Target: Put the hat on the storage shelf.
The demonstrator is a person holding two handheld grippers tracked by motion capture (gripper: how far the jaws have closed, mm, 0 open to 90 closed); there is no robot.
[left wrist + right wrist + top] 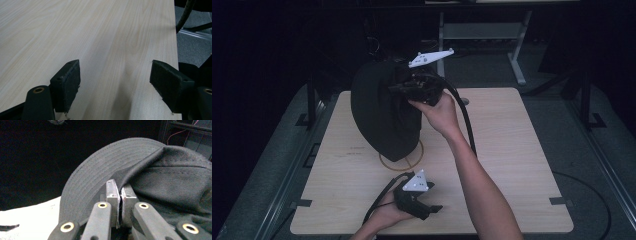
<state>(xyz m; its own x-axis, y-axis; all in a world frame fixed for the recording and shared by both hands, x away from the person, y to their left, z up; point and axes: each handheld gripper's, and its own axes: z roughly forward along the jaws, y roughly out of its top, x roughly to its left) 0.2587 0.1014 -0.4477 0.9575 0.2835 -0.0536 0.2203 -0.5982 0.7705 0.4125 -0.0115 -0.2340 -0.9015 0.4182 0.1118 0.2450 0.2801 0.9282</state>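
A black brimmed hat hangs upright over the back left of the light wooden table, its lower edge near the tabletop. My right gripper comes in from the right at the hat's upper side. In the right gripper view the right gripper is shut on a fold of the hat where the crown meets the stitched brim. My left gripper rests low near the table's front edge, pointing right. Its pads stand wide apart over bare table with nothing between them.
A thin tan ring lies on the table under the hat. The right gripper's black cable trails along the forearm. A grey desk frame stands behind the table. Dark floor surrounds the table's edges.
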